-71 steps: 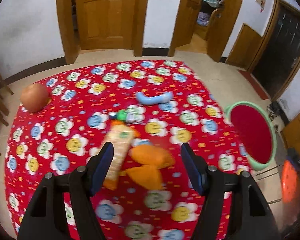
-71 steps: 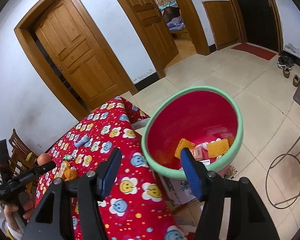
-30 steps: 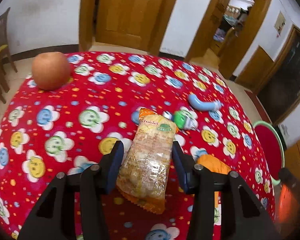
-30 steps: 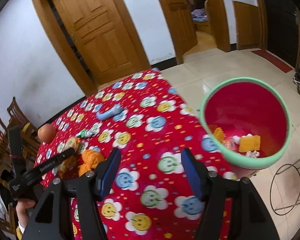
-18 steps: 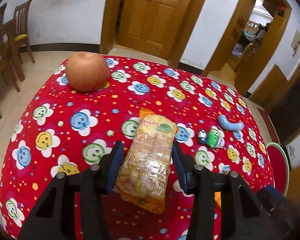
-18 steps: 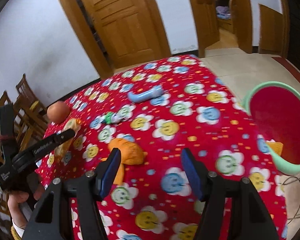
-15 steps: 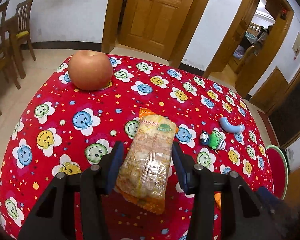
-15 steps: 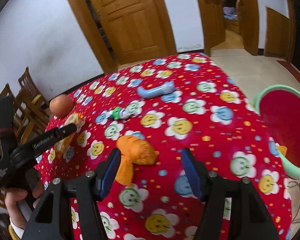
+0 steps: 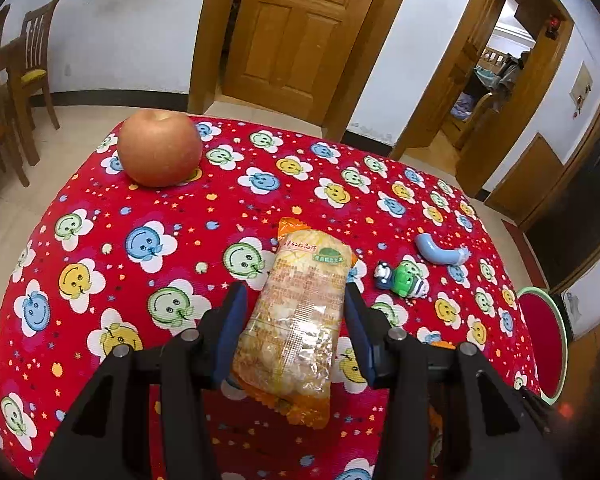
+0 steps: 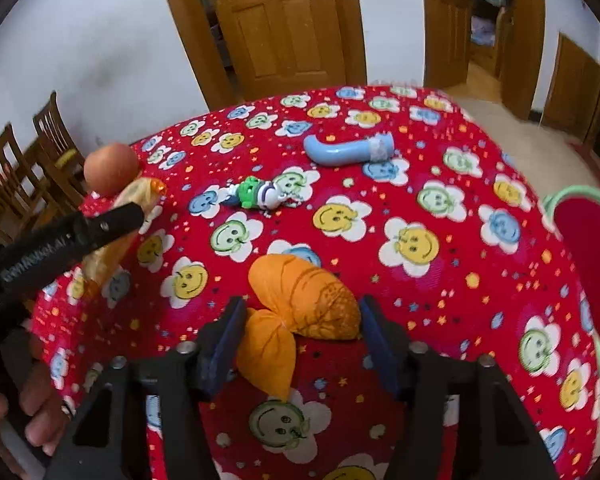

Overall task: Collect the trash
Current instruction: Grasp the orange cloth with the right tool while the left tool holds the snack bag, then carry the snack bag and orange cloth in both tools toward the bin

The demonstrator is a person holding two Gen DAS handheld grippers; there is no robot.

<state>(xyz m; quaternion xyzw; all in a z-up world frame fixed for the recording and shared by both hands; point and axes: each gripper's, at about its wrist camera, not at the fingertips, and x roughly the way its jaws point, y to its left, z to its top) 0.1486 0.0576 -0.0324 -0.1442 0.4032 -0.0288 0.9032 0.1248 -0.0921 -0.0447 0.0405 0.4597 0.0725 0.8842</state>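
A: Left gripper [image 9: 292, 320]? Quick.

B: Clamped on the snack packet [image 9: 298, 312], lower centre of the left wrist view. Both blue pads press its sides. Its long axis runs along the fingers, printed end pointing up-frame. It looks lifted off the red tablecloth [image 9: 100, 264], but I can't say that for sure.

A: Right gripper [image 10: 300, 336]?

B: Jaws spread, nothing held. The orange wrapper [image 10: 300, 312] sits between the fingers at lower centre of the right wrist view: bulgy part toward the right finger, twisted tail dropping down-left near the left pad. Can't tell whether either pad touches it yet.

A: So what does the next move turn on?

B: My read: the wrapper is already straddled, its fat part lying crosswise in the gap, so squeezing should catch it. The right gripper is clearly the nearer tool; the left one is full.

A: Farther out?

B: Mid-frame in the right view there's a green toy figure [image 10: 260, 194], then a blue tube [image 10: 346, 150] beyond it. The apple [image 10: 110, 168] is at upper left, behind the left gripper's finger.

A: Bin?

B: The green-rimmed red bin [image 10: 560, 198] is at the right edge of the right view, off the table's side. Both items have to go that way.
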